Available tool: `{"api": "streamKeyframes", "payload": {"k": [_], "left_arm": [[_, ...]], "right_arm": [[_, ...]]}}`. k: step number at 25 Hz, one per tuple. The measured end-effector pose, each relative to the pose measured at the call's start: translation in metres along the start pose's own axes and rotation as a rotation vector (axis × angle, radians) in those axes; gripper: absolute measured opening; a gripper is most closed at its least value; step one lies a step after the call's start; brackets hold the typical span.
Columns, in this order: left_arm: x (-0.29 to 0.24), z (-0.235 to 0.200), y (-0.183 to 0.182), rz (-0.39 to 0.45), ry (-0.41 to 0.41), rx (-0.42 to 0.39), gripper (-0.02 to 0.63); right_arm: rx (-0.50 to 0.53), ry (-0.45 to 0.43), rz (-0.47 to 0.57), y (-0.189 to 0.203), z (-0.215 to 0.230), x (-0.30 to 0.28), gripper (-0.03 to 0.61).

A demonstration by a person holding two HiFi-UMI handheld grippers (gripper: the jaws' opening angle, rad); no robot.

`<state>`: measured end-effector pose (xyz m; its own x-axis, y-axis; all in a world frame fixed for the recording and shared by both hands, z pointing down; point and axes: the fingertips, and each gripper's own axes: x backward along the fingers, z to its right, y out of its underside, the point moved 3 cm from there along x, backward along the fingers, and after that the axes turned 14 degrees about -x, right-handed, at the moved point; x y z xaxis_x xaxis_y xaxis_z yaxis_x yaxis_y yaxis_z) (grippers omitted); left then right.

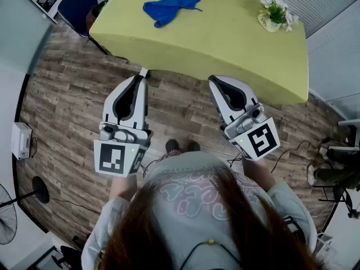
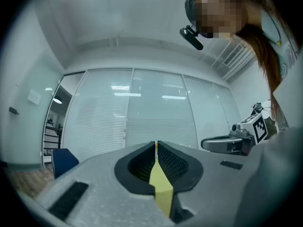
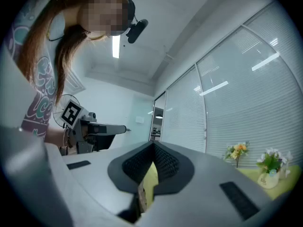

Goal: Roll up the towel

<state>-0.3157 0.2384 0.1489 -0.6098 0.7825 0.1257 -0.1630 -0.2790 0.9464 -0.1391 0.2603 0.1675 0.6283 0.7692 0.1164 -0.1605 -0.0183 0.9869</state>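
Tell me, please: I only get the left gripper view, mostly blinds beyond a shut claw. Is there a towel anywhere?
Observer: Yes. The head view shows a blue towel lying crumpled on the far part of a yellow-green table.
Visitor: Is either claw touching it?
Observer: No. The left claw and right claw both hang over the wooden floor, short of the table's near edge.
Visitor: Does the right one hold anything?
Observer: No. The right gripper view shows its jaws together, with nothing between them.
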Motion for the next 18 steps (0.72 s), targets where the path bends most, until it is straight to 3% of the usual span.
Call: {"api": "streamKeyframes", "payload": {"k": [12, 18], "left_arm": [[-0.006, 0.013, -0.001, 0.006, -0.001, 0.013, 0.023], [-0.014, 0.021, -0.003, 0.026, 0.005, 0.060, 0.025]], "right_arm": [[-0.005, -0.006, 0.002, 0.002, 0.005, 0.006, 0.005], [-0.014, -0.016, 0.016, 0.000, 0.010, 0.009, 0.005]]}}
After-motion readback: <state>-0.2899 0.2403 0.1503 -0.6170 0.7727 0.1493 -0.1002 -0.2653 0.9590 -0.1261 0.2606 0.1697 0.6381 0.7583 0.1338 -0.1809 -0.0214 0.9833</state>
